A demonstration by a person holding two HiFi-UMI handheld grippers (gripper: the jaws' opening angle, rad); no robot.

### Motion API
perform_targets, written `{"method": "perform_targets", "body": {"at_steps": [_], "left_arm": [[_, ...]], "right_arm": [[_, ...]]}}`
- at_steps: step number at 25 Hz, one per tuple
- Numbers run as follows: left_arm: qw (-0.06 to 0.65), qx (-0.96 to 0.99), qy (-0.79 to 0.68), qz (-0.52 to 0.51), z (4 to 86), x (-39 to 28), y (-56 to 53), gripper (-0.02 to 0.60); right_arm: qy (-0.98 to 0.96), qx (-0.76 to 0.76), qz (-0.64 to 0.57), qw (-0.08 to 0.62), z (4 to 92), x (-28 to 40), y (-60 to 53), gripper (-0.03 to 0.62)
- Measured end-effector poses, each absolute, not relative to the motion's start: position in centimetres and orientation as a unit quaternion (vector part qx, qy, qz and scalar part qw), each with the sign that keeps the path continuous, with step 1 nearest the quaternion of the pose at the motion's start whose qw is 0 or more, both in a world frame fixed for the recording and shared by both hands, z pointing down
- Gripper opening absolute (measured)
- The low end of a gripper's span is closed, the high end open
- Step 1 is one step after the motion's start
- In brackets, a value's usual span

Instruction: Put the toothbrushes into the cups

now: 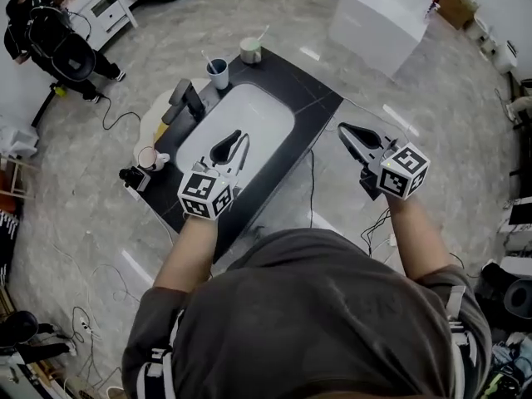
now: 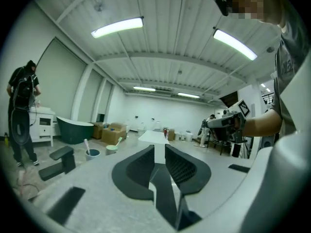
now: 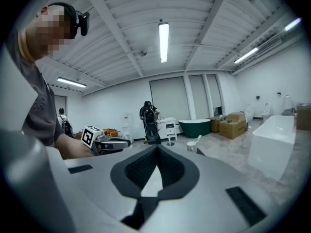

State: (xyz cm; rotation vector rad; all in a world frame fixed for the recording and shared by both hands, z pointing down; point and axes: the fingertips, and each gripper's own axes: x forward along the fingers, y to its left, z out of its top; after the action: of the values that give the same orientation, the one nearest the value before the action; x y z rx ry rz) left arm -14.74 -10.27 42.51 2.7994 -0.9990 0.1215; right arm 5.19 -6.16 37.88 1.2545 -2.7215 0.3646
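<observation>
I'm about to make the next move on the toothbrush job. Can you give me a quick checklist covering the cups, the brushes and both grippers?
1. Round blue cup has a brush: ok, a white toothbrush stands in it.
2. Pale green cup has a brush: ok, a second toothbrush leans in it.
3. Left gripper empty: ok, fingers apart with nothing between them.
4. Right gripper empty: ok, fingers together on nothing.
5. No brush left on the dark stone countertop: cannot tell; none seen, but the items at its left end are too small to identify.
</observation>
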Motion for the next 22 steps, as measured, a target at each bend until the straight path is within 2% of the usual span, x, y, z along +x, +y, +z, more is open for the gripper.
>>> {"method": "perform_targets", "body": {"at_steps": [11,16,22], "left_arm": [[0.081,0.971,-0.220,0.043,39.0,0.3,-4.4,0.009],[0.104,0.976,-0.191,0.029,38.3,2.6,-2.6,0.006],[0.118,0.972,-0.200,0.026,38.9,2.4,-2.1,0.006]], "right_arm": [[-0.848,0.521,0.082,0.054,35.6,21.9,-0.7,-0.008],[-0.833,0.544,0.080,0.055,35.7,24.9,1.5,-0.008],[-0.826,0.553,0.088,0.057,36.6,25.9,2.8,-0.008]]}}
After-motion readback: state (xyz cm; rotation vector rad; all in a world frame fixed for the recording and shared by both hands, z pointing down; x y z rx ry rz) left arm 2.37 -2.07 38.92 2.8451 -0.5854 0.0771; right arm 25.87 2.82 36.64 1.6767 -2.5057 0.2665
